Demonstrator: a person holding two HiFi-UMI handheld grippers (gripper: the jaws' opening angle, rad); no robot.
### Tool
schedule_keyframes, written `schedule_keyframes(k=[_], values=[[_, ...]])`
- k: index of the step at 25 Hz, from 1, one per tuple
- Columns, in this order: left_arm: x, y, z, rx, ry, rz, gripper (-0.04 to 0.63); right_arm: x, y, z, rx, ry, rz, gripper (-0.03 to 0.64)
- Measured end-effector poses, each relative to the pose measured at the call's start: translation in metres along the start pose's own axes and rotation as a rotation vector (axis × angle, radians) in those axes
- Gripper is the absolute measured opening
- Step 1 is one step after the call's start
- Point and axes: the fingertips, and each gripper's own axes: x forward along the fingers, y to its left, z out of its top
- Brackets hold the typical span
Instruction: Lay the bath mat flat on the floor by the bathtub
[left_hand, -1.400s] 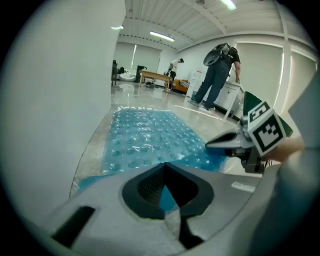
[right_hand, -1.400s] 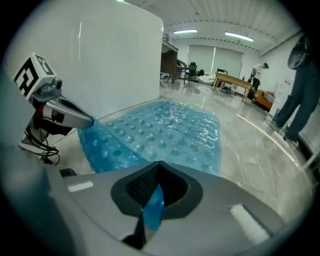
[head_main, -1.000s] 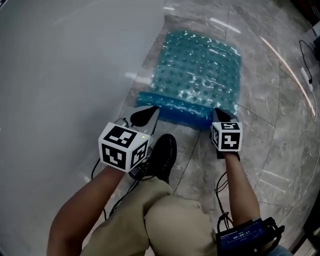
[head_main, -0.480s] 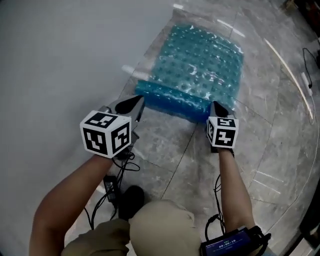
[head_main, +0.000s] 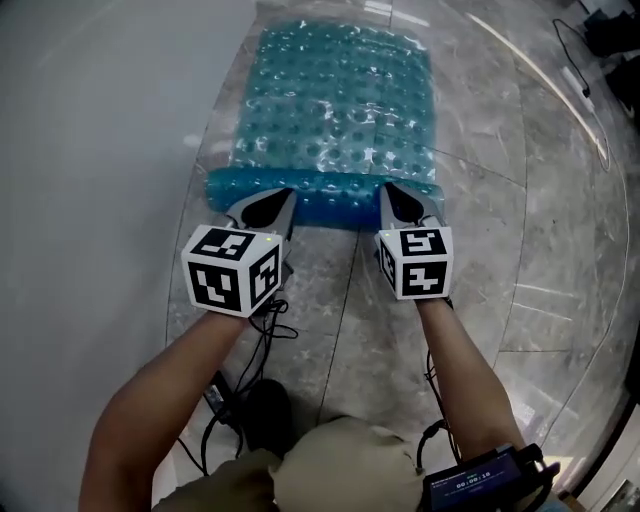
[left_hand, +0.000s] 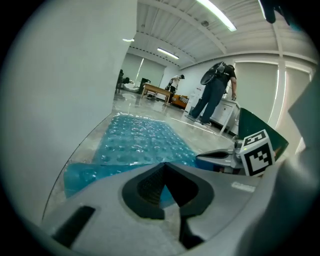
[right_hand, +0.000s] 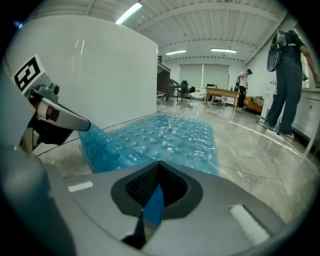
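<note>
A translucent blue bath mat (head_main: 340, 110) with raised bubbles is spread on the marble floor along the white bathtub wall (head_main: 90, 120). Its near edge (head_main: 320, 195) is curled up off the floor. My left gripper (head_main: 268, 203) is shut on the left near corner, and the blue sheet (left_hand: 167, 195) shows between its closed jaws. My right gripper (head_main: 394, 198) is shut on the right near corner, with a blue strip (right_hand: 154, 202) pinched between its jaws. The two grippers are side by side, a mat's width apart.
Black cables (head_main: 240, 395) and a dark shoe (head_main: 262, 412) lie below my left arm. Another cable (head_main: 580, 60) runs on the floor at far right. A person (left_hand: 216, 95) stands by a white counter far off. Marble floor (head_main: 520, 230) lies right of the mat.
The left gripper has sunk and come level with the right one, both still pinching the mat's near edge. The mat now lies squarer along the tub. The shoe has drawn back.
</note>
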Motion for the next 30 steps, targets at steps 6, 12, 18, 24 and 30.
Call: schedule_keyframes(k=[6,12,18,24,30], values=[[0.010,0.010,0.000,0.034,0.026,0.039,0.008,-0.031,0.024,-0.024,-0.040,0.064,0.029,0.006],[0.016,0.006,-0.025,0.017,0.080,0.015,0.008,-0.062,0.038,-0.022,-0.051,0.090,0.116,0.006],[-0.009,-0.002,-0.064,-0.161,0.059,-0.020,0.008,-0.038,0.037,0.010,-0.090,0.103,0.117,0.006],[-0.030,-0.021,-0.075,-0.093,0.094,-0.063,0.008,-0.021,0.054,-0.024,-0.174,0.268,0.083,0.006],[-0.045,-0.013,-0.050,-0.024,0.167,-0.019,0.008,-0.036,0.068,-0.030,-0.205,0.319,0.039,0.005]])
